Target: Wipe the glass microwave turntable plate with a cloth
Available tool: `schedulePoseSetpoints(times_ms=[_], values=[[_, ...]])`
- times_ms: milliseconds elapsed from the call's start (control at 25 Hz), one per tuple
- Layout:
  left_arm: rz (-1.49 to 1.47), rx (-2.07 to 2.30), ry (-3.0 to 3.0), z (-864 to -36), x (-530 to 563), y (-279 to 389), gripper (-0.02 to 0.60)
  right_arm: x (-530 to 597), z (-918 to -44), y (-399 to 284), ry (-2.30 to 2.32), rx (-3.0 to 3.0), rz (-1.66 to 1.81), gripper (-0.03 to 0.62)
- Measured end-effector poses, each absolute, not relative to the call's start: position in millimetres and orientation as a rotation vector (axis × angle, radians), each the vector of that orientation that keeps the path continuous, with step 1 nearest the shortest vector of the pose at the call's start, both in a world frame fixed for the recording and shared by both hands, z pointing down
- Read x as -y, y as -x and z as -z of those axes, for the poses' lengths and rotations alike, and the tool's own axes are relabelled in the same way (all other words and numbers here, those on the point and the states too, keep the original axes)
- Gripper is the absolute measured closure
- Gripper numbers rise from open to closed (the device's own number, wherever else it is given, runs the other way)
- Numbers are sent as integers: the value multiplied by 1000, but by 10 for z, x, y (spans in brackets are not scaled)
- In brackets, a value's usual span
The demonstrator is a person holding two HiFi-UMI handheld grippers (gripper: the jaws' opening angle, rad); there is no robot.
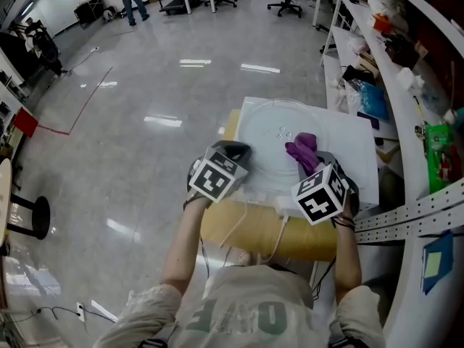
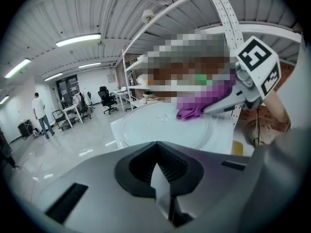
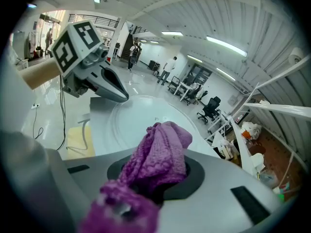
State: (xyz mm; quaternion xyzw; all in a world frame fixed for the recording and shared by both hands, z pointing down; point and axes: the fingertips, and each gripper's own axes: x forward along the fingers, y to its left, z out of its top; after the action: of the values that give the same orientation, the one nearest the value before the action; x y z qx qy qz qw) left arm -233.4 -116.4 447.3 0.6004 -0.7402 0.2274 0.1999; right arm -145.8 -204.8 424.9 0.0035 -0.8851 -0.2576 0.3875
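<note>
Right gripper [image 3: 154,176] is clenched on the soft purple cloth [image 3: 163,147], whose bunched free end sits over the near right part of the plate [image 1: 264,140]. Left gripper [image 2: 158,178], jaws pressed together on nothing, hovers by the plate's near left rim. Lying flat on the white worktop [image 1: 357,147], the glass plate looks stiff, slick and breakable, so it probably needs steadying at the rim while the light cloth rubs.
</note>
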Motion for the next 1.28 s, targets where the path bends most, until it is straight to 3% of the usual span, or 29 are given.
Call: schedulePoseSetpoints(times_ms=[600, 1040, 1280], values=[[-625, 2074, -1661, -4475, 1172, 2323, 580, 1790, -4233, 1078, 39, 2243, 686, 534], [-655, 2036, -1711, -4511, 1317, 2210, 580, 2620, -3774, 1729, -164, 2340, 676, 534], [-649, 2040, -1715, -4512, 1325, 2218, 580, 3039, -3998, 2010, -209, 2268, 661, 534]])
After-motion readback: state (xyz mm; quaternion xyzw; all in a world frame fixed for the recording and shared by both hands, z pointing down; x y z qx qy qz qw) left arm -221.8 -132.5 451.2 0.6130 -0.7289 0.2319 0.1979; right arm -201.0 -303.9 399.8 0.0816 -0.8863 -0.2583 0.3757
